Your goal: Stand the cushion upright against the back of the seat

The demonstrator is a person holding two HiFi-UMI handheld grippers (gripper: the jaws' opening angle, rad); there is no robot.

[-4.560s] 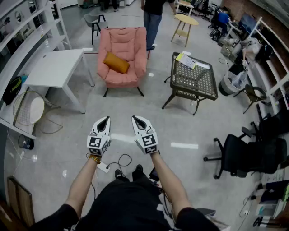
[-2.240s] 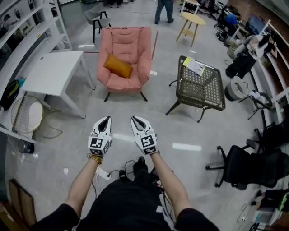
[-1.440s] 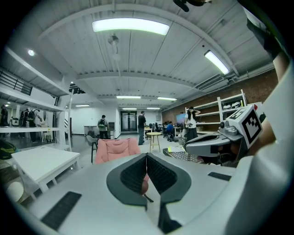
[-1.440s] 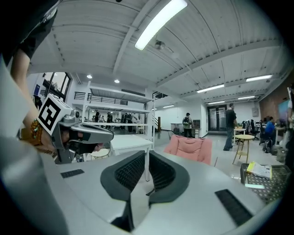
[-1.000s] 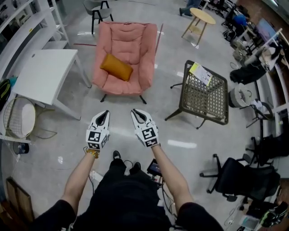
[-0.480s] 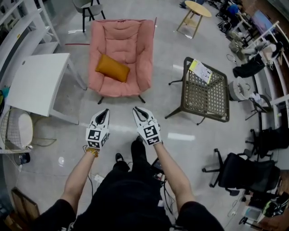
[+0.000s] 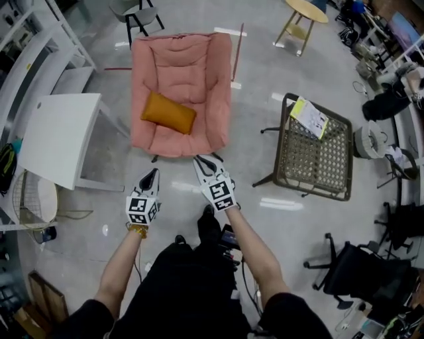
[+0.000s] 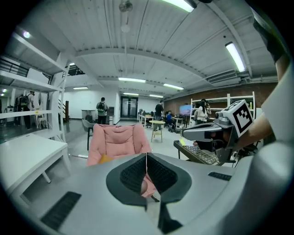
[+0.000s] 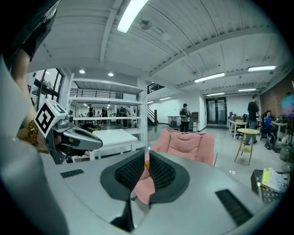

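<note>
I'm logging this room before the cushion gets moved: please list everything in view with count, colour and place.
armchair: one, pink, upper middle of the head view
cushion: one, orange, lying on the armchair's seat
table: one, white, left of the armchair
woven table: one, dark, right of the armchair
paper: one, yellowish, on the woven table
side table: one, wooden, round, top right
office chair: one, black, bottom right
left tongs: one, white and black, shut, empty, short of the armchair
right tongs: one, white and black, shut, empty, near the armchair's front edge
</note>
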